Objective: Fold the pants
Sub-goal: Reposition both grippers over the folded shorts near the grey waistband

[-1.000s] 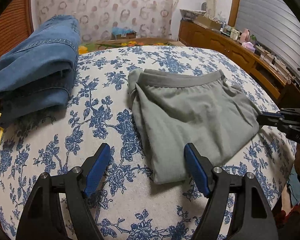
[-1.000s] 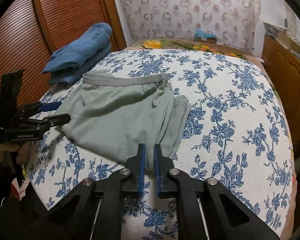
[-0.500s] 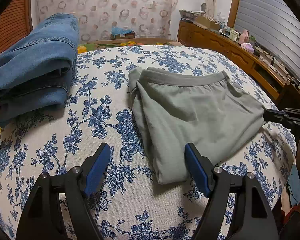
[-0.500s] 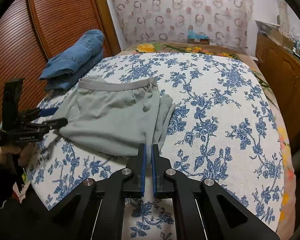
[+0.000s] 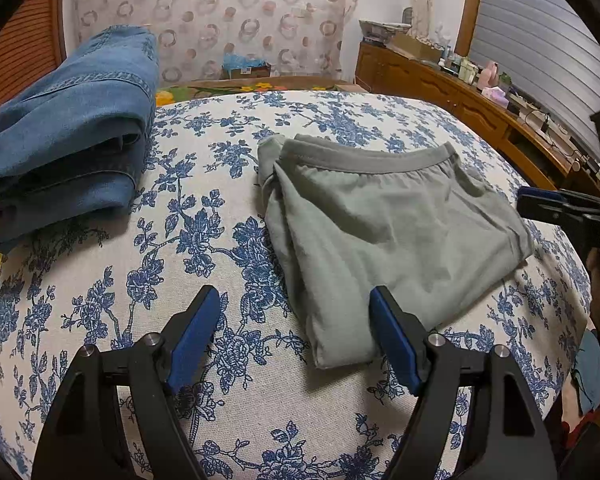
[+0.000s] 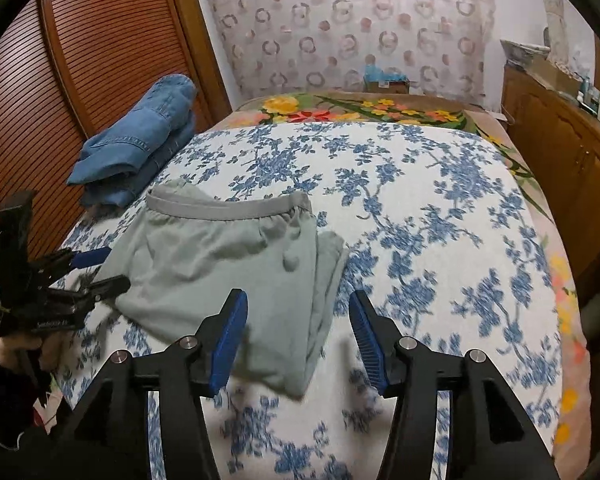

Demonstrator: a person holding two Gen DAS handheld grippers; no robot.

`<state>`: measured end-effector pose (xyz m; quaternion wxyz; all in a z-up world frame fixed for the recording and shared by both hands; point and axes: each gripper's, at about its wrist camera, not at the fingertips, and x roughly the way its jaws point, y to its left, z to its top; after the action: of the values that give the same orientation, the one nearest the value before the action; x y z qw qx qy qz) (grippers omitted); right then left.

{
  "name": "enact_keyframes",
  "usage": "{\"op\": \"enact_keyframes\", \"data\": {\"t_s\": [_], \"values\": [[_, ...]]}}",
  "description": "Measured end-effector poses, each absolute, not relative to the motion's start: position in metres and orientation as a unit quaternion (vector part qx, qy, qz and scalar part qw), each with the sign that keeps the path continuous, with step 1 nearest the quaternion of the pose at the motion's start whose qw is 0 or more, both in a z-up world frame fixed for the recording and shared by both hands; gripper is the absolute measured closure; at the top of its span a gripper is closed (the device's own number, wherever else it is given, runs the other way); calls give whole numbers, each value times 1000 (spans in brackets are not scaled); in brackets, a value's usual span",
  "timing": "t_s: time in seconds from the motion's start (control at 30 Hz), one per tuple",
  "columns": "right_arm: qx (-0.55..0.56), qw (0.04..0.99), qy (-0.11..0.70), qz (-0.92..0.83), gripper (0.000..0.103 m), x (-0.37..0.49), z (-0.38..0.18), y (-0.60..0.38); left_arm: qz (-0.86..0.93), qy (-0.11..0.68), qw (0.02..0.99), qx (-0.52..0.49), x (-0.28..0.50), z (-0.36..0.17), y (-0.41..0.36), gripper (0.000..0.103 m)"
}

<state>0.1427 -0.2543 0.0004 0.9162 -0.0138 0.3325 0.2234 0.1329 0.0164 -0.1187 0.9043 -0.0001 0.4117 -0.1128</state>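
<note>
Grey-green pants (image 5: 384,232) lie folded flat on the blue-flowered bed cover (image 5: 204,240), waistband at the far side. They also show in the right wrist view (image 6: 228,264). My left gripper (image 5: 294,328) is open and empty, just above the cover at the pants' near left corner. My right gripper (image 6: 298,326) is open and empty, over the pants' near right corner. Each gripper shows at the edge of the other's view, the right one (image 5: 556,208) and the left one (image 6: 96,272).
Folded blue jeans (image 5: 68,132) lie on the bed's far left, next to a slatted wooden door (image 6: 80,72). A wooden sideboard (image 5: 480,108) with clutter runs along the right. A flowered blanket (image 6: 360,110) covers the bed's far end.
My right gripper was shut and has opened wide, and it has pulled back toward the bed's near edge. My left gripper stayed open and shifted slightly.
</note>
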Motion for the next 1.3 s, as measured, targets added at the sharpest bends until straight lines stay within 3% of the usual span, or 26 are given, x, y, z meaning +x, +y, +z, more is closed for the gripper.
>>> {"op": "enact_keyframes", "data": {"t_s": [0.6, 0.93, 1.3], "values": [[-77, 914, 351, 191, 45, 179, -20, -219, -113, 412, 904, 1, 133, -119, 16, 25], [-83, 915, 341, 199, 34, 177, -24, -218, -112, 410, 905, -2, 131, -119, 17, 25], [-87, 915, 341, 197, 33, 178, -25, -216, -122, 404, 906, -7, 151, -99, 20, 25]]}}
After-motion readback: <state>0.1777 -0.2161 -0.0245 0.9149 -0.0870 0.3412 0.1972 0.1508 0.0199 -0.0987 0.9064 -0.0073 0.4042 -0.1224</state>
